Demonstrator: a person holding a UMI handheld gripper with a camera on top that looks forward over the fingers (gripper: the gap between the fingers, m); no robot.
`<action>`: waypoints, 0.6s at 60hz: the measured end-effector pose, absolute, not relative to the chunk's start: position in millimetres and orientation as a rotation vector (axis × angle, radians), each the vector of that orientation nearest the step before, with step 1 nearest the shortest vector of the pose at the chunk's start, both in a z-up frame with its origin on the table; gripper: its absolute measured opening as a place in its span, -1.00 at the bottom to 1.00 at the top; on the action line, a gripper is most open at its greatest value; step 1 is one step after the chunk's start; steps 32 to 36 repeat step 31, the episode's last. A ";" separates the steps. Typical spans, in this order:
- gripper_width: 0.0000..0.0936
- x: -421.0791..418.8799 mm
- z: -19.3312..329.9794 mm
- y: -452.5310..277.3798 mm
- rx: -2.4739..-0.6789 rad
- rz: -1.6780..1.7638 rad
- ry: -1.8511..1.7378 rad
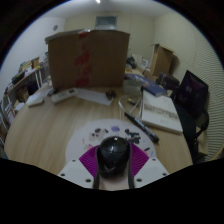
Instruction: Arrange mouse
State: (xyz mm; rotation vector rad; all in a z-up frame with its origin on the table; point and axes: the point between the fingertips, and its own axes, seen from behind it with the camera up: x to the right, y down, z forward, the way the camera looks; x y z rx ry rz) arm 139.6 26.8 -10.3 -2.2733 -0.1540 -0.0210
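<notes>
A: Take the cardboard box (88, 58) at the far side of the round wooden table (45, 125) as the landmark. What lies to its left?

B: Cluttered shelving and pale things against the wall, too small to name. Just in front of the box, on its left, a flat white keyboard (68, 95) lies on the table.

A: And straight out from the box, nearer the camera?

B: The gripper (115, 160). A dark mouse (114, 152) sits between its two fingers, well in front of the box. The magenta pads (88, 158) flank the mouse closely on both sides, so the opening is narrow, about the mouse's width. Whether both pads actually press on it, I cannot tell.

A: To the right of the box?

B: A small dark thing stands on the table near the box's right corner. Further right, a white tray-like slab (160, 112) lies at the table's edge, with a black stick (133, 124) just beside it. Beyond that stands a dark chair (193, 95).
</notes>
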 end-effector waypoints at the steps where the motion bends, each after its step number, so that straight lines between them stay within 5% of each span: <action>1: -0.12 139.4 -15.0 24.9 -2.277 -0.011 -0.158; 4: -0.07 138.3 -16.4 26.2 -2.269 0.039 -0.124; 5: 0.15 138.4 -15.5 27.4 -2.266 0.056 -0.105; 6: 0.03 138.9 -16.4 26.6 -2.276 0.068 -0.091; 13: 0.38 138.6 -14.0 24.4 -2.300 0.098 -0.056; 17: 0.92 143.0 -7.7 13.0 -2.312 0.056 -0.013; 31: 0.77 125.6 71.9 -65.4 -2.233 0.130 0.143; 36: 0.77 125.6 71.9 -65.4 -2.233 0.130 0.143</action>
